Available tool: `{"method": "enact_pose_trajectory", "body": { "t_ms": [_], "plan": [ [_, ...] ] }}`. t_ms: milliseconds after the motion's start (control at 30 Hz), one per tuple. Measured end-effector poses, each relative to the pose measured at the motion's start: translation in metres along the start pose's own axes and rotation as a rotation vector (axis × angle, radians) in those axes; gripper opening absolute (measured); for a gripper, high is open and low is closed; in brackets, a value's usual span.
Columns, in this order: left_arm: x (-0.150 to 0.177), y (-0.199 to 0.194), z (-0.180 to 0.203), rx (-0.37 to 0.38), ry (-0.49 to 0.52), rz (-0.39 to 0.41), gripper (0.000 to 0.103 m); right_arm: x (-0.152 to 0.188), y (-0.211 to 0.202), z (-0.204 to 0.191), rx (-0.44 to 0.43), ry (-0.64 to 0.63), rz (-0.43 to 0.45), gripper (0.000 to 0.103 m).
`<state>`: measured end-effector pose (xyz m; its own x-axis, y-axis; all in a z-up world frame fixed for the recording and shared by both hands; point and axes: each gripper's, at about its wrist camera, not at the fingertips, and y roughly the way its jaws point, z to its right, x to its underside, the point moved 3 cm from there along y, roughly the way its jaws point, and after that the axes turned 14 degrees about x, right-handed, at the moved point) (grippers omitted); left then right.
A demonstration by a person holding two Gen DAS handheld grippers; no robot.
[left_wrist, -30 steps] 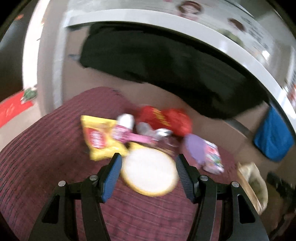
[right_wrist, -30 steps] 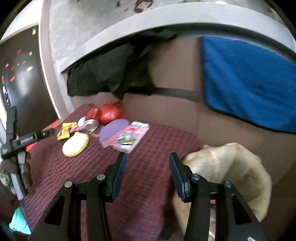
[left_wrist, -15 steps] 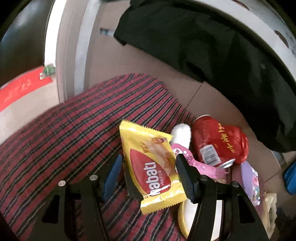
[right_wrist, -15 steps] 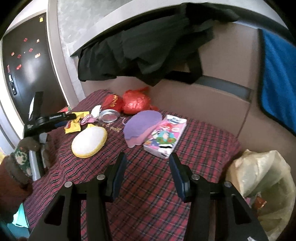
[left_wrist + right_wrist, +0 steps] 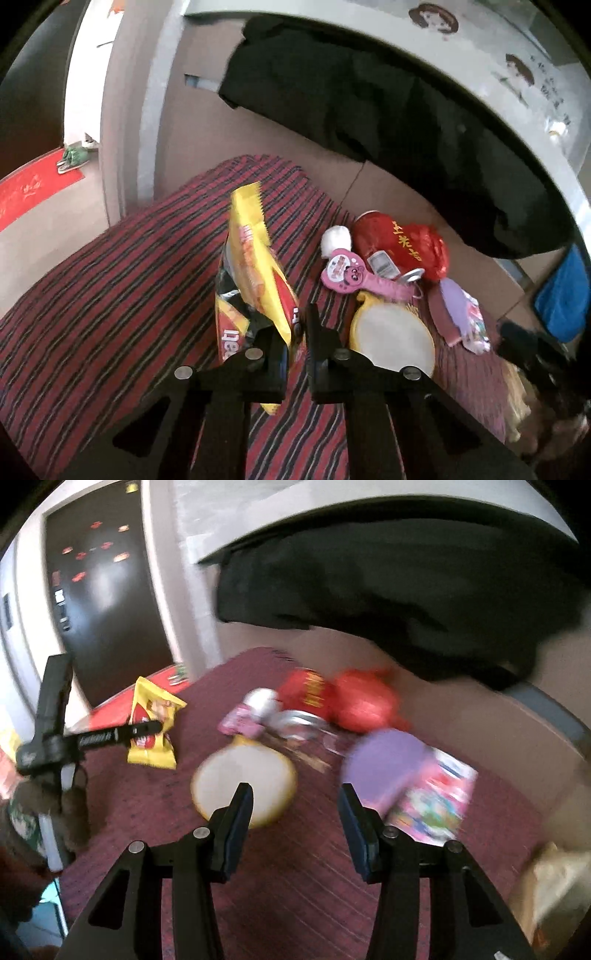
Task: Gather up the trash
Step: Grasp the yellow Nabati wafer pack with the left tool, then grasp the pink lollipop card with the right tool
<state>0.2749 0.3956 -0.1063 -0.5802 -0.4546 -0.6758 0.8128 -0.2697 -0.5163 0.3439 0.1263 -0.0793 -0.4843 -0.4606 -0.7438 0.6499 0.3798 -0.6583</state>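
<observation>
Left gripper [image 5: 295,332] clamped on yellow wafer packet [image 5: 258,266]; right gripper [image 5: 295,805] jaws apart, empty, above plaid cloth [image 5: 295,886]

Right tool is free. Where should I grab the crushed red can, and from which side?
Judging from the left wrist view, take the red can across its dented middle, coming from above with the right tool. It lies on its side, and the pink toy and white disc crowd its near side. The left tool is busy with the yellow wrapper.

I count one yellow wafer wrapper [image 5: 258,280], one crushed red can [image 5: 384,240], one red bag [image 5: 428,251], one pink toy [image 5: 343,271], one round yellow-rimmed mirror [image 5: 391,338], one purple pouch [image 5: 384,768], one tissue pack [image 5: 432,805].
</observation>
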Motion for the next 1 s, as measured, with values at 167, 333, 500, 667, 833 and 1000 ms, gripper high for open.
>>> {"method": "enact_pose_trajectory", "body": {
  "t_ms": [167, 333, 500, 667, 833, 1000],
  "plan": [
    [0.015, -0.027, -0.015, 0.034, -0.027, 0.016, 0.008, -0.032, 0.038, -0.059, -0.105, -0.167, -0.010, 0.046],
    [0.023, -0.041, -0.025, 0.058, -0.035, 0.041, 0.008, -0.054, 0.089, -0.091, -0.065, -0.258, -0.043, 0.046],
    [0.029, -0.043, -0.033, 0.089, -0.058, 0.031, 0.008, -0.066, 0.145, -0.099, 0.014, -0.328, -0.124, 0.046],
    [0.023, -0.048, -0.038, 0.100, -0.083, 0.037, 0.008, -0.063, 0.171, -0.094, -0.053, -0.316, -0.245, 0.049],
    [0.016, -0.053, -0.028, 0.119, -0.098, 0.063, 0.008, -0.055, 0.175, -0.108, -0.004, -0.409, -0.247, 0.050],
    [0.026, -0.066, -0.010, 0.114, -0.078, 0.095, 0.008, -0.064, 0.164, -0.110, 0.046, -0.335, -0.196, 0.047]
  ]
}}
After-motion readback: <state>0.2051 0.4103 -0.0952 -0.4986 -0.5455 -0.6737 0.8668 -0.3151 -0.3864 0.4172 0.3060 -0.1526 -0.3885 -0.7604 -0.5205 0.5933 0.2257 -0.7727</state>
